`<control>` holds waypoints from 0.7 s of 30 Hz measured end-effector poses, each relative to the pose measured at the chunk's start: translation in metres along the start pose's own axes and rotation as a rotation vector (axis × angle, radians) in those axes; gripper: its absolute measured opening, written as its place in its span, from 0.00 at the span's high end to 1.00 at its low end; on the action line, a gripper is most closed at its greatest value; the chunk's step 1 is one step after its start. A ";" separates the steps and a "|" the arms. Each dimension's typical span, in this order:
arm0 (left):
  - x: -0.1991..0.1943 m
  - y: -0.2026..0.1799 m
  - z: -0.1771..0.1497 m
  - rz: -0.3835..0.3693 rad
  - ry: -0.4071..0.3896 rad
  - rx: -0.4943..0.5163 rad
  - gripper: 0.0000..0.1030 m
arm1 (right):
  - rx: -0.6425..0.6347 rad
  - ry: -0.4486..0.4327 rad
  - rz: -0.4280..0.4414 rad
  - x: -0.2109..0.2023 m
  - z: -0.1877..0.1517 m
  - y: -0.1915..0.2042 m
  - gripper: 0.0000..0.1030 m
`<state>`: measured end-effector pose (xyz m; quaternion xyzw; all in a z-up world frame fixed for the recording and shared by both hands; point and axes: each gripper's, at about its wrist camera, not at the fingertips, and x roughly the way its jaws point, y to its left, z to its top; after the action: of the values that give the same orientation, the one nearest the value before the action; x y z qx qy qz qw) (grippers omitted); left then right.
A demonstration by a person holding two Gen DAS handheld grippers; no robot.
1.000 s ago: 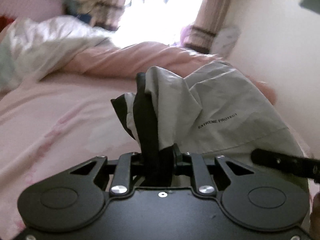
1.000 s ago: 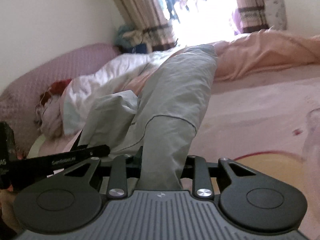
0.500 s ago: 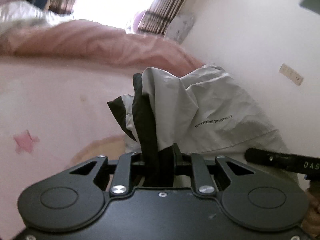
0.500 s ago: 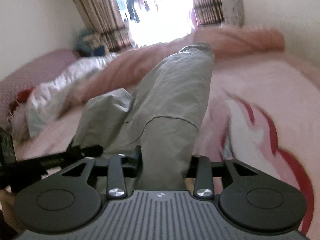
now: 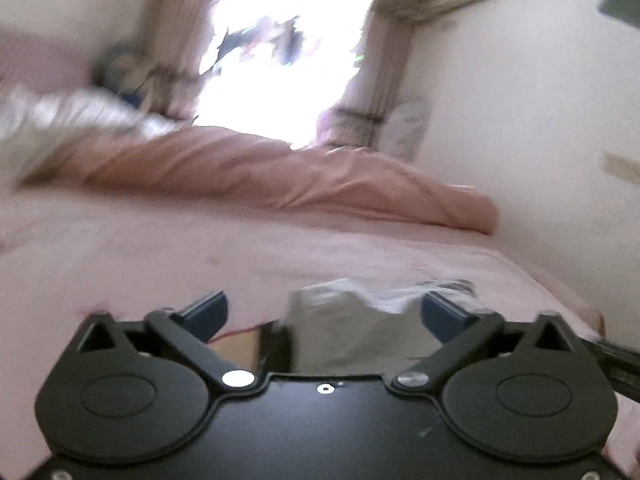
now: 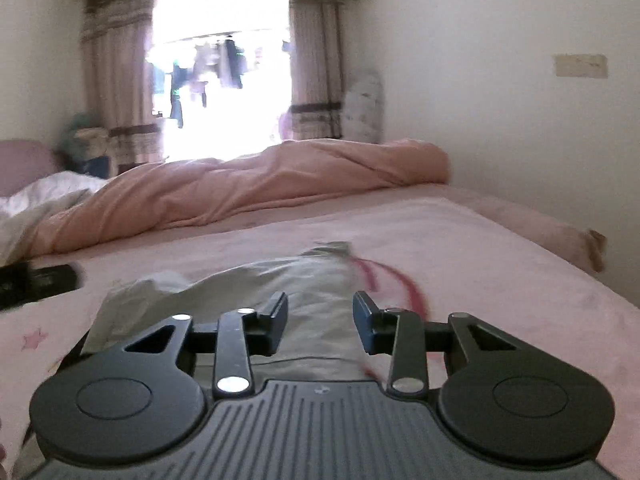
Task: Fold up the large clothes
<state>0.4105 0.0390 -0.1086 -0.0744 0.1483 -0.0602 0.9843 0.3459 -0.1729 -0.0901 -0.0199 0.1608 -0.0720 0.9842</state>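
Observation:
A grey garment [image 6: 316, 276] lies flat on the pink bed sheet [image 6: 480, 248], reaching away from both grippers. In the right wrist view my right gripper [image 6: 320, 320] hovers low over its near end. Its jaws are closing, the cloth lies between them, and the pads do not press on it. In the left wrist view my left gripper [image 5: 326, 314] has its jaws opening to full width, and a crumpled edge of the grey garment [image 5: 348, 332] sits loose between them. Each gripper shows as a black bar at the edge of the other's view.
A rumpled pink duvet [image 6: 248, 188] runs across the far side of the bed, with a white quilt [image 6: 44, 196] to its left. Behind are a bright window [image 6: 220, 80] and curtains. A wall [image 6: 520, 120] borders the bed on the right.
The garment stood up from both shut grippers before; now it lies on the sheet. Both grippers have come down and spread their jaws, the left one very wide.

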 end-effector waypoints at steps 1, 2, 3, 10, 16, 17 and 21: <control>0.007 -0.008 -0.009 -0.001 0.020 0.036 0.00 | -0.027 0.033 -0.010 0.016 -0.013 0.007 0.58; 0.018 -0.013 -0.022 0.005 0.074 0.077 0.00 | -0.048 0.107 -0.026 0.034 -0.027 0.012 0.57; 0.023 -0.014 -0.036 0.015 0.121 0.104 0.00 | -0.060 0.125 -0.034 0.044 -0.038 0.015 0.58; 0.011 -0.014 -0.050 0.056 0.174 0.155 0.00 | -0.009 0.089 0.024 0.000 -0.026 0.009 0.59; -0.007 -0.012 -0.074 -0.009 0.365 0.175 0.00 | 0.043 0.246 0.102 -0.031 -0.061 -0.031 0.59; 0.000 -0.010 -0.088 -0.012 0.407 0.186 0.00 | 0.023 0.199 0.095 -0.028 -0.074 -0.032 0.57; -0.016 -0.012 -0.073 0.021 0.456 0.129 0.00 | 0.054 0.257 0.064 -0.041 -0.053 -0.030 0.55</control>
<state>0.3722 0.0200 -0.1708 0.0055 0.3635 -0.0747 0.9286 0.2863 -0.1968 -0.1252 0.0214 0.2842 -0.0471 0.9574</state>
